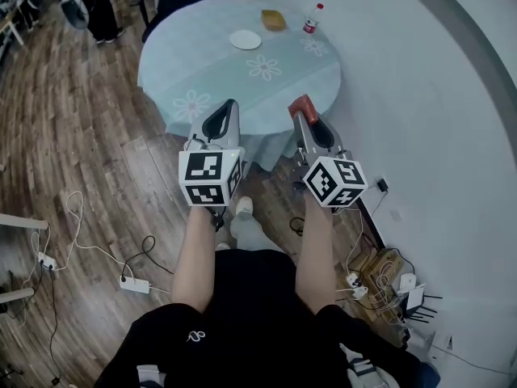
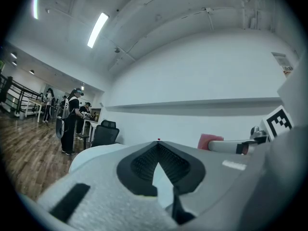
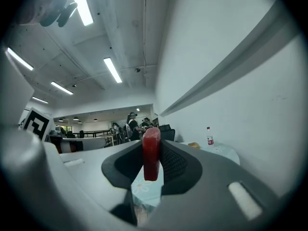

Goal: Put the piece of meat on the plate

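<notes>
A red piece of meat point(image 1: 302, 103) point(image 3: 150, 152) stands upright between the jaws of my right gripper point(image 1: 305, 113) point(image 3: 151, 158), which is shut on it and held level just short of the table's near edge. The white plate point(image 1: 245, 40) lies empty at the far side of the round table point(image 1: 242, 83). My left gripper point(image 1: 225, 116) point(image 2: 158, 150) hangs beside the right one, jaws together at the tips with nothing in them. From the left gripper view the meat point(image 2: 210, 140) shows as a pink-red block to the right.
A yellow object point(image 1: 273, 19) and a small bottle with a red cap point(image 1: 311, 19) point(image 3: 210, 136) stand near the plate. The wall runs close on the right. Cables and a power strip point(image 1: 135, 284) lie on the wooden floor. People and an office chair point(image 2: 104, 131) are farther off to the left.
</notes>
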{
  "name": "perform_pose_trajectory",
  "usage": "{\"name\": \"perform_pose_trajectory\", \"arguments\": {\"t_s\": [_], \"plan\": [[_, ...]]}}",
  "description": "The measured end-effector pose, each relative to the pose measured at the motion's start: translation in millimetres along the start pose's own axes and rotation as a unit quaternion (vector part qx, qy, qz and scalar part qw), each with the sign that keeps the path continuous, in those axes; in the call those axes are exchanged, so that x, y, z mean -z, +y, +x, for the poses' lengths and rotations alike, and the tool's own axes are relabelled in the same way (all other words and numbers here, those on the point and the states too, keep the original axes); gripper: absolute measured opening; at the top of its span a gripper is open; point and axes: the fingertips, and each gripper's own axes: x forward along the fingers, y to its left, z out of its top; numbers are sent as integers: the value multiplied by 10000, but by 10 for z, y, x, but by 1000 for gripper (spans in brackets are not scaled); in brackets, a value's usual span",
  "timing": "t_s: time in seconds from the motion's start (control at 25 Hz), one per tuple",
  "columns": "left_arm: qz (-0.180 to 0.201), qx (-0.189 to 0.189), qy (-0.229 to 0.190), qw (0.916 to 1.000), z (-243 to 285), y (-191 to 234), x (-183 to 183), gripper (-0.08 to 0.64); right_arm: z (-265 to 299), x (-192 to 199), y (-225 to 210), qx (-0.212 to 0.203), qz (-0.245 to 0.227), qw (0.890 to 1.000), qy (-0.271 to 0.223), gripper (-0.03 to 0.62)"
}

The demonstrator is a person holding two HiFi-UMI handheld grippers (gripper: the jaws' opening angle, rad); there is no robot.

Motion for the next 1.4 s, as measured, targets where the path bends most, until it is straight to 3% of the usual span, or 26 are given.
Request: {"name": "perform_pose_trajectory", "arguments": {"t_s": [0.2,0.48,0.76,0.96,1.4], "plan": [[20,-12,39,10000,419,141,67,-6,367,52,-279,9,28,10000,14,102],[-22,-244,213,9995,1392,610,234,-8,1416,172,-782,-181,169,9996,151,103],[-307,-510,835,9947,2627,1135,712,-6,2683,583,-1517,-297,475,9954,774,102],[-304,-586,1030,9925,3406,1297,810,-6,3404,572,-2056,-313,705,9936,820,103],[-487,-730,1698,9816,4046,1662,1300,-6,4066,1139,-2401,-377,1152,9828,1390,102]]}}
